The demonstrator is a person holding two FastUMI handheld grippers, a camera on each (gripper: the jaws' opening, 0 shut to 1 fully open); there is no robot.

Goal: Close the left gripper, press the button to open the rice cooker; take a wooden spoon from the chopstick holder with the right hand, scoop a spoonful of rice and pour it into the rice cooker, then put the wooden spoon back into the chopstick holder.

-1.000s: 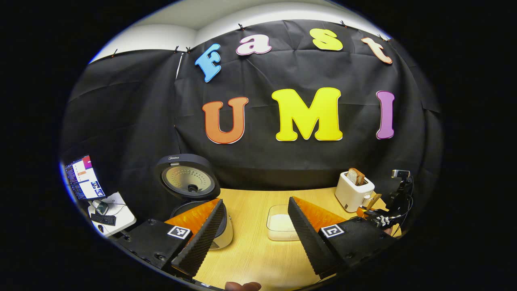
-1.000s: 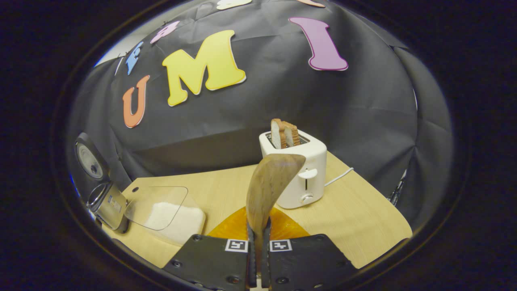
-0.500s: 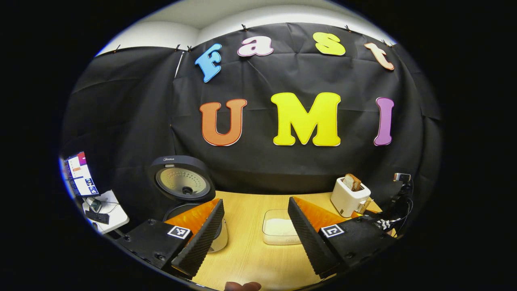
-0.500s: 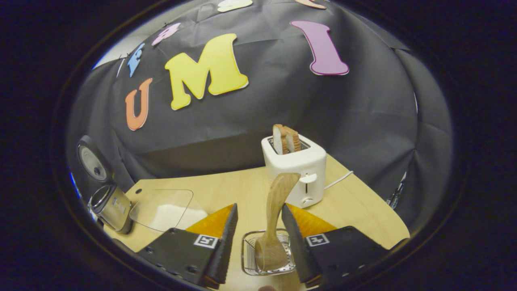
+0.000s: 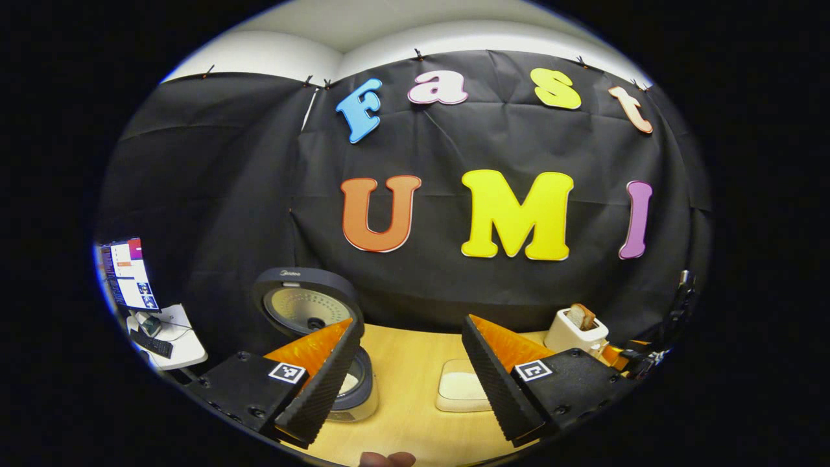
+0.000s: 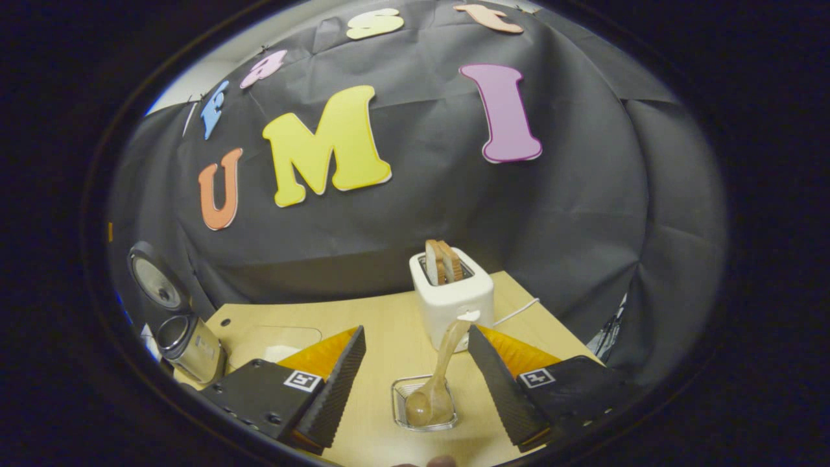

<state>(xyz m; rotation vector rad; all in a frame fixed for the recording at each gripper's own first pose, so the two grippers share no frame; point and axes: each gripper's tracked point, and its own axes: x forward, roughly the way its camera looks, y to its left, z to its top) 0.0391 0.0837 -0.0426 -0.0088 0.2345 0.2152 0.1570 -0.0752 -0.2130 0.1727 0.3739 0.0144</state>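
In the right gripper view the wooden spoon (image 6: 436, 373) stands bowl-down in the chopstick holder (image 6: 403, 384), its handle leaning toward the toaster. My right gripper (image 6: 418, 389) is open just above and behind it, one finger on each side, touching nothing. The rice cooker (image 6: 191, 347) stands at the far left with its lid (image 6: 152, 282) up. In the left gripper view my left gripper (image 5: 408, 389) is open over the table, holding nothing. The open rice cooker (image 5: 355, 388) sits behind its left finger. The rice container (image 5: 462, 388) lies between the fingers.
A white toaster (image 6: 450, 298) with bread slices stands right behind the holder, its cord trailing right. The rice container (image 6: 272, 340) lies between cooker and holder. The toaster (image 5: 577, 327) sits at the far right of the left gripper view. A monitor (image 5: 126, 275) stands off the wooden table (image 5: 402, 350), at the left.
My right gripper went from shut on the wooden spoon to open, leaving it in the chopstick holder, then drew back. The left gripper stayed open and pulled back from the table.
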